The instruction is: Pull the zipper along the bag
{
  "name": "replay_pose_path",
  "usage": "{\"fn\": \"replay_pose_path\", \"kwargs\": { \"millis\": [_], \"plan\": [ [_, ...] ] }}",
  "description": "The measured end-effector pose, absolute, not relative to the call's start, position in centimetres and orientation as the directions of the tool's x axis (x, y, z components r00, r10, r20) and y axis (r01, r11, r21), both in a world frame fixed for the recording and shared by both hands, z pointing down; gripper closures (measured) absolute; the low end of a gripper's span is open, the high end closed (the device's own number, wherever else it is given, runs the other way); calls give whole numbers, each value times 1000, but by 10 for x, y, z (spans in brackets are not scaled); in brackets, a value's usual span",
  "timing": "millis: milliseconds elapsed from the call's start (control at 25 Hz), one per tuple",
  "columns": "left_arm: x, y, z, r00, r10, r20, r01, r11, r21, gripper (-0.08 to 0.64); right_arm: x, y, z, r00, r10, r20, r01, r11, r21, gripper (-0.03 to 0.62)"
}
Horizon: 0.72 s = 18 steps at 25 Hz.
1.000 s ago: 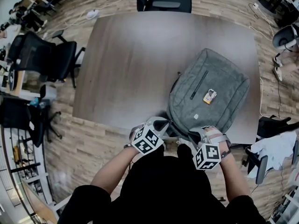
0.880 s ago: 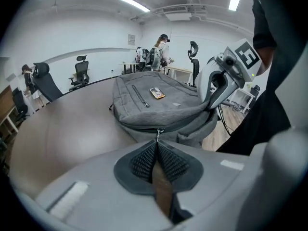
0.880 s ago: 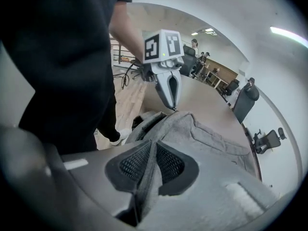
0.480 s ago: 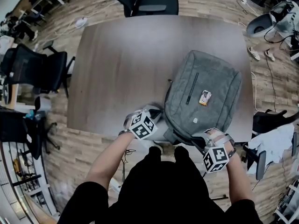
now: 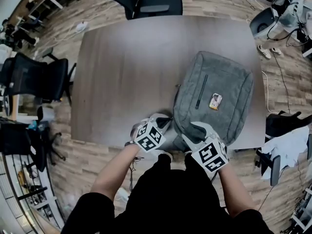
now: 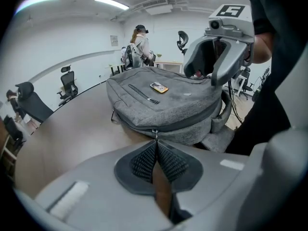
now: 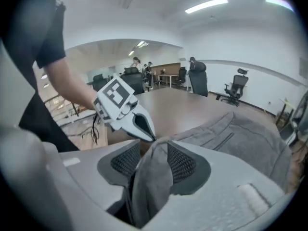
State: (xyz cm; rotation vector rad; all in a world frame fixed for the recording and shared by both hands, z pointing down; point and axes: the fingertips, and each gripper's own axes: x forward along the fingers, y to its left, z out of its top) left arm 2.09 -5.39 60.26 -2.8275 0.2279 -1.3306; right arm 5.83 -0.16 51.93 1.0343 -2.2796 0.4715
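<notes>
Zipper pull (image 6: pixel 155 133) at the near-left corner of the grey bag (image 5: pixel 214 89) is pinched in the closed jaws of the left gripper (image 6: pixel 155 146). The bag lies at the table's (image 5: pixel 122 67) near edge. The right gripper (image 7: pixel 153 148), its jaws just opening, loosely straddles a fold of bag fabric.

My left grey two-jaw gripper (image 5: pixel 167 118) points down, jaws pinched together on the small metal zipper pull (image 6: pixel 155 134). My right grey gripper (image 5: pixel 194 129) has just been opening its jaws, with grey bag fabric (image 7: pixel 153 177) lying loosely between them.
</notes>
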Motion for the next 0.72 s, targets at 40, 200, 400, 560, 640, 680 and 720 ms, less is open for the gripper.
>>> {"fn": "replay_pose_path", "kwargs": {
  "millis": [40,200,400,560,640,680,720],
  "plan": [
    [21,-54,602,634,-138,761,-130,-989,-71,532,49,-10,524,-525,-552,648,-785,608,-118,411],
    [21,-53,602,649,-142,748,-112,-990,-90,534,35,-23,566,-400,-458,794,-808,585,-69,382],
    [20,-58,608,643,-142,752,-91,-990,-108,532,39,-19,576,-332,-436,836,-793,609,3,517],
    [25,-64,614,643,-117,757,-40,-992,-119,532,40,-10,575,-323,-419,849,-743,668,48,528],
    [28,-70,616,638,-110,762,-27,-992,-121,531,40,-4,574,-318,-412,854,-707,703,76,529],
    [29,-73,617,634,-108,766,-20,-992,-124,531,41,-1,574,-319,-409,855,-696,714,82,529],
    [30,-77,619,630,-104,770,-9,-992,-127,531,42,1,573,-321,-408,855,-688,721,85,529]
  ]
}}
